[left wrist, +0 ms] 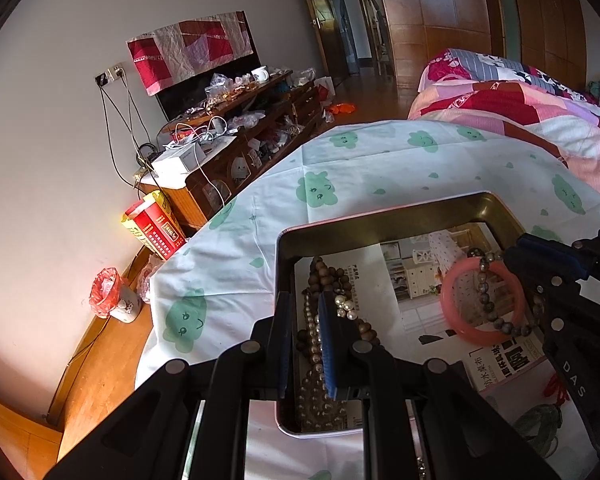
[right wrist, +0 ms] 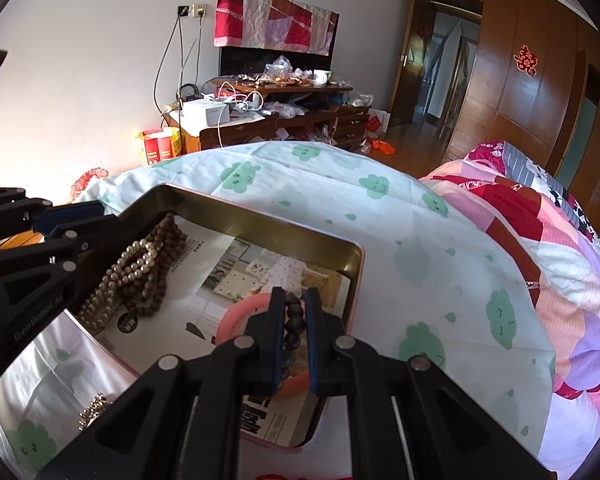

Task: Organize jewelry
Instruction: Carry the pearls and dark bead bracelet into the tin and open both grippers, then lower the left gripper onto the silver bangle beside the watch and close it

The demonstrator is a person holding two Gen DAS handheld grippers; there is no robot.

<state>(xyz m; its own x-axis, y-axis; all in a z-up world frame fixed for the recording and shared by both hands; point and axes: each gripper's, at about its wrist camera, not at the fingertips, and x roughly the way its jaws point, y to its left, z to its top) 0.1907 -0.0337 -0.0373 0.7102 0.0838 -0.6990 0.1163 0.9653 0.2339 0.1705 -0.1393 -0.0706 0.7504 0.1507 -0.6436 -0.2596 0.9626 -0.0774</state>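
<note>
Black right tool marked "DAS" grips dark bead bracelet | left tool clamps pearl strand

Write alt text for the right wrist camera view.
The right tool is shut on a dark bead bracelet over a pink bangle inside a paper-lined metal tin. The left tool reaches in beside piled bead necklaces.

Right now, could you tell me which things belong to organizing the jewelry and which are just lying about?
Job: tin, wooden beads, pearls, pink bangle, dark bracelet.
Lying about: quilt, red box, mug.
</note>
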